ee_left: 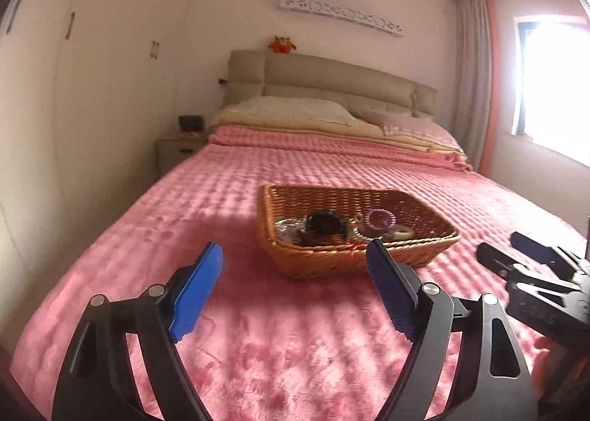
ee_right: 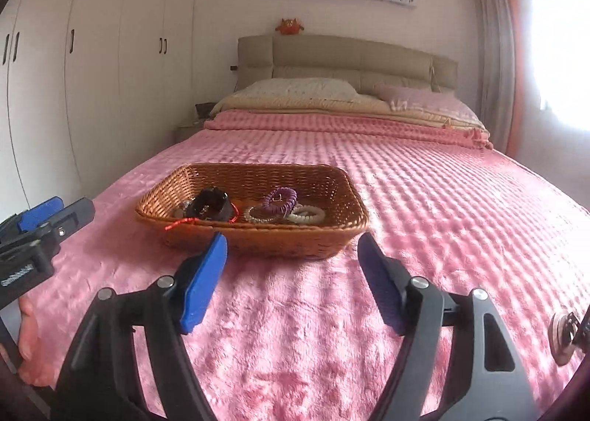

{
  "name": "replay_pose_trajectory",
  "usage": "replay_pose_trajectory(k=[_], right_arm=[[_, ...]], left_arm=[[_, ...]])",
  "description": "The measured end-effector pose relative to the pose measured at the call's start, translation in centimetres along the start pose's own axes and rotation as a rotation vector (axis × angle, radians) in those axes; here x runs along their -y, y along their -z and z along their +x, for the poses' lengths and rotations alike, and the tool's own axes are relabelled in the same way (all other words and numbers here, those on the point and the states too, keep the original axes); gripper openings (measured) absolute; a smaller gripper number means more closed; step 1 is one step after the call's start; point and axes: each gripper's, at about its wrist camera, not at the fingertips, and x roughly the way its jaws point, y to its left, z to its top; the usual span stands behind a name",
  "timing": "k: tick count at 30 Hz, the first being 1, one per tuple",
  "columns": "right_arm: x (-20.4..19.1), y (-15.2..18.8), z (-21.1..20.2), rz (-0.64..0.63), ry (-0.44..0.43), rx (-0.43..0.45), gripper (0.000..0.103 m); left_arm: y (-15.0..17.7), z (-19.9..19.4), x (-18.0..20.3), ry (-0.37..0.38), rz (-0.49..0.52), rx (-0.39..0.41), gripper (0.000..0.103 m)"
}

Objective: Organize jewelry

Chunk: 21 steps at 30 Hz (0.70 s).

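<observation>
A wicker basket point(ee_left: 424, 207) point(ee_right: 258, 174) sits on the pink bedspread. Inside lie a black hair clip point(ee_left: 324, 222) point(ee_right: 210, 205), a purple coil band point(ee_left: 379, 220) point(ee_right: 280, 199), a beaded bracelet point(ee_right: 258, 215), a white bracelet point(ee_right: 306, 215) and a red cord point(ee_right: 180, 223) hanging over the front rim. My left gripper point(ee_left: 295, 262) is open and empty, hovering just before the basket's front rim. My right gripper point(ee_right: 291, 251) is open and empty, also just before the rim. Each gripper shows at the other view's edge: the right point(ee_left: 516, 247), the left point(ee_right: 55, 211).
The pink bedspread point(ee_right: 442, 218) spreads all around the basket. Pillows point(ee_right: 302, 89) and a padded headboard point(ee_right: 346, 56) are at the far end. White wardrobes point(ee_right: 110, 52) line the left wall, a nightstand point(ee_left: 177, 152) stands beside the bed, and a window point(ee_left: 553, 82) is on the right.
</observation>
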Motion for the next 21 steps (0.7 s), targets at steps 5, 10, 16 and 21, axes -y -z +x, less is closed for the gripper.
replay_pose_trajectory(k=[5, 10, 16, 21], right_arm=[[1.1, 1.2, 0.0, 0.038, -0.001, 0.010, 0.071], [1.2, 1.7, 0.4, 0.047, -0.001, 0.004, 0.075], [0.3, 1.9, -0.1, 0.015, 0.010, 0.032, 0.080], [0.0, 1.9, -0.4, -0.002, 0.023, 0.037, 0.082]], left_arm=[[0.9, -0.5, 0.3, -0.054, 0.026, 0.041, 0.084], [1.3, -0.3, 0.8, -0.069, 0.055, 0.032, 0.091], [1.3, -0.4, 0.3, -0.069, 0.030, 0.032, 0.095], [1.3, -0.2, 0.2, -0.080, 0.023, 0.018, 0.095]])
